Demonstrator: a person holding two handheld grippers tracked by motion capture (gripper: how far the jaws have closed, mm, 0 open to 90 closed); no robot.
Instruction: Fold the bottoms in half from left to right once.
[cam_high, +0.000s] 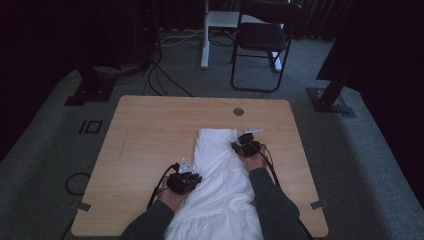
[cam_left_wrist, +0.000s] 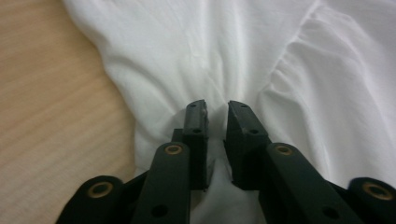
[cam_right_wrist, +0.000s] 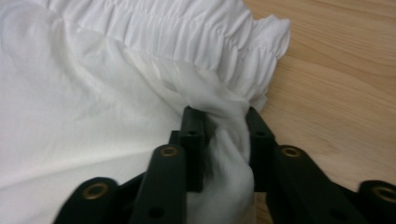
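Observation:
A white garment (cam_high: 220, 170) lies lengthwise on the wooden table (cam_high: 145, 130), its gathered elastic waistband (cam_high: 217, 133) at the far end and its other end hanging over the near edge. My left gripper (cam_high: 195, 176) is at the garment's left edge. In the left gripper view the jaws (cam_left_wrist: 217, 109) stand close together on a fold of the white cloth (cam_left_wrist: 210, 56), and creases run toward them. My right gripper (cam_high: 236, 146) is at the right side near the waistband. In the right gripper view its jaws (cam_right_wrist: 222, 114) are shut on a bunch of cloth just below the ruffled waistband (cam_right_wrist: 187, 28).
A round cable hole (cam_high: 238, 111) sits in the table's far edge. Bare wood lies on both sides of the garment. Beyond the table stand a black chair (cam_high: 262, 35), a white desk leg (cam_high: 205, 45) and floor cables (cam_high: 160, 75). Dark stand bases (cam_high: 330, 100) flank the table.

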